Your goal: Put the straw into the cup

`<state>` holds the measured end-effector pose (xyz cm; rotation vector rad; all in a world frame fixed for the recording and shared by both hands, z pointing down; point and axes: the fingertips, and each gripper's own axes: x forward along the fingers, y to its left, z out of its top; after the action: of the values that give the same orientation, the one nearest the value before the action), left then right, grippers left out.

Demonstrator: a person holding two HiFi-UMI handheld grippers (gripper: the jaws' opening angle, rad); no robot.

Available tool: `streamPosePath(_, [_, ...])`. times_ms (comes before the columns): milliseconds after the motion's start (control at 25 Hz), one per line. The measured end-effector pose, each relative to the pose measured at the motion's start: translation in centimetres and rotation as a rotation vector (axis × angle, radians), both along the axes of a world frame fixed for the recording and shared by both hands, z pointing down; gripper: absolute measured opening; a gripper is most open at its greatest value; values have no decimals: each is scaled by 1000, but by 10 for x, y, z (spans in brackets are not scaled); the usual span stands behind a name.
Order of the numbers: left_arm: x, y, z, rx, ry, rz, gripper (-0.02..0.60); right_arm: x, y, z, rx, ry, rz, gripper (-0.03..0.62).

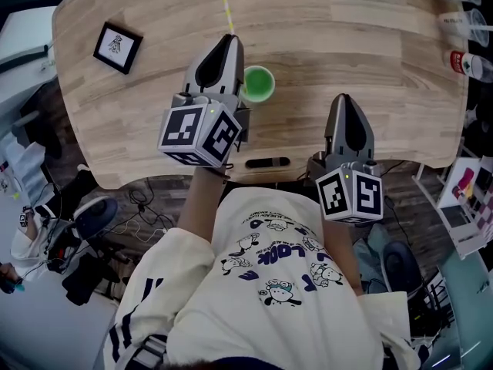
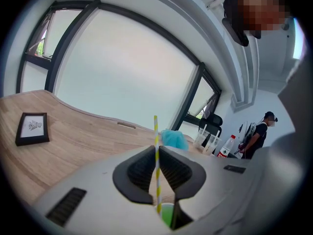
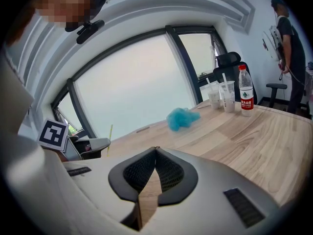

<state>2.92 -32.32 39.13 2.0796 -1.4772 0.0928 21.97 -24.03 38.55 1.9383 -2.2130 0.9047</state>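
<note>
Your left tool [image 1: 229,38] is clenched on the straw [image 1: 228,12], which runs up between its jaws with the striped top poking out past the tips. The straw's lower end shows against the green cup [image 1: 258,83]; whether it is inside can't be told. The cup sits on the desk [image 1: 347,37], just right of that tool. Your right tool [image 1: 344,99] is empty, tips pressed together, over the desk's near edge.

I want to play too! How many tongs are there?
2: left tongs, beside the green cup, pinching the striped straw; right tongs, shut and empty, at the table's near edge.
</note>
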Motion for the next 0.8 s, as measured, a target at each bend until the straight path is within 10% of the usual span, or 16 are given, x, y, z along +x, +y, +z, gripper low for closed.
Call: streamPosePath(800, [12,7,-6,112,44,39,52,0,6,10,-23,-2,-17,-5])
